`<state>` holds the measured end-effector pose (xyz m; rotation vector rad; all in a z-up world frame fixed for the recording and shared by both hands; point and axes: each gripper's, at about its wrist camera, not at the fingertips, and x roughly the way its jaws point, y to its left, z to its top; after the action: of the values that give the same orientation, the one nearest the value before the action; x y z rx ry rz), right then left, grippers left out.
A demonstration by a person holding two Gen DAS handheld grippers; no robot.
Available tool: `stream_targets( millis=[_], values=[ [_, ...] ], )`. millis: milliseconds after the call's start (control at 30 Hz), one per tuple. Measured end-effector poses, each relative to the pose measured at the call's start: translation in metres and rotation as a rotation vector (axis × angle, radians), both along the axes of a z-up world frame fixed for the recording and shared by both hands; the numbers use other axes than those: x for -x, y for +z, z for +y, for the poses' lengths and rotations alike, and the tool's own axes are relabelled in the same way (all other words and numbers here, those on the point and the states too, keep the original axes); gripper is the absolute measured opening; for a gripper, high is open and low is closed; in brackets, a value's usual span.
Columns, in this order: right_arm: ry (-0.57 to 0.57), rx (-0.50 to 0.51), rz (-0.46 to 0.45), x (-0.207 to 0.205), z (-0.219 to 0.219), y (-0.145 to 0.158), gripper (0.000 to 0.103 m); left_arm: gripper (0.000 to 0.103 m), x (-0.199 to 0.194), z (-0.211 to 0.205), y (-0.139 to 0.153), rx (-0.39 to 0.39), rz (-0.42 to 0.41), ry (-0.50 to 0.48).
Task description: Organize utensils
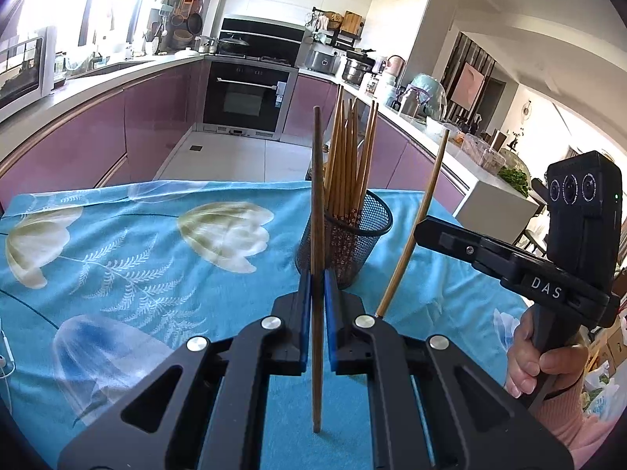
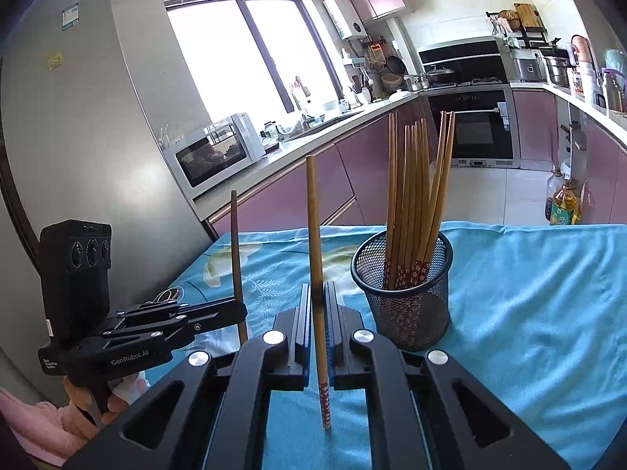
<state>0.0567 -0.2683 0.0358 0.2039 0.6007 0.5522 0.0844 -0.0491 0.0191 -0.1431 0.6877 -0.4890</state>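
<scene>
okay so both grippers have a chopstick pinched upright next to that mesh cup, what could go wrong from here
1. The left gripper and right gripper each pinch a thin chopstick mid-length; either could pivot or slip.
2. The mesh cup is already crowded with chopsticks, so an incoming tip could catch on them.
3. The cup looks light; a nudge might tip it.

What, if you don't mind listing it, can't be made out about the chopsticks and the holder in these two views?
- Left wrist view: the mesh holder's near base, hidden behind the left gripper and its held chopstick.
- Right wrist view: the chopsticks' ends inside the holder, blurred by the mesh.
- Both views: the exact chopstick count; they overlap.
- Right wrist view: the right gripper's chopstick may or may not touch the cloth.
</scene>
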Motion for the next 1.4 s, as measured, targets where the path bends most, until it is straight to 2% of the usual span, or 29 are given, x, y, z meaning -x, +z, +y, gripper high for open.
stream_targets(
  millis=[800,933,1000,1200,1300,1400],
  values=[
    [-0.004,0.013,-0.04,-0.004,-0.003,0.014,0.003,0.007,-0.003,-0.003,0.014,0.007,-0.036,-0.001],
    [-0.037,0.029,0.006,-0.01,-0.007,0.004,0.008,0.007,-0.003,-0.003,0.013,0.005,-0.034,0.0],
    [-0.072,0.033,0.051,-0.015,-0.016,-0.008,0.021,0.007,-0.003,-0.001,0.013,0.006,-0.032,0.001],
    [-0.197,0.045,0.213,-0.038,-0.047,-0.05,0.039,0.007,-0.004,0.002,0.012,0.012,-0.026,0.006],
    [-0.227,0.047,0.268,-0.05,-0.053,-0.067,0.039,0.007,-0.004,0.002,0.012,0.01,-0.025,0.007],
    [-0.232,0.073,0.281,-0.06,-0.044,-0.076,0.039,0.008,-0.006,0.002,0.012,0.008,-0.023,0.01]
  ],
)
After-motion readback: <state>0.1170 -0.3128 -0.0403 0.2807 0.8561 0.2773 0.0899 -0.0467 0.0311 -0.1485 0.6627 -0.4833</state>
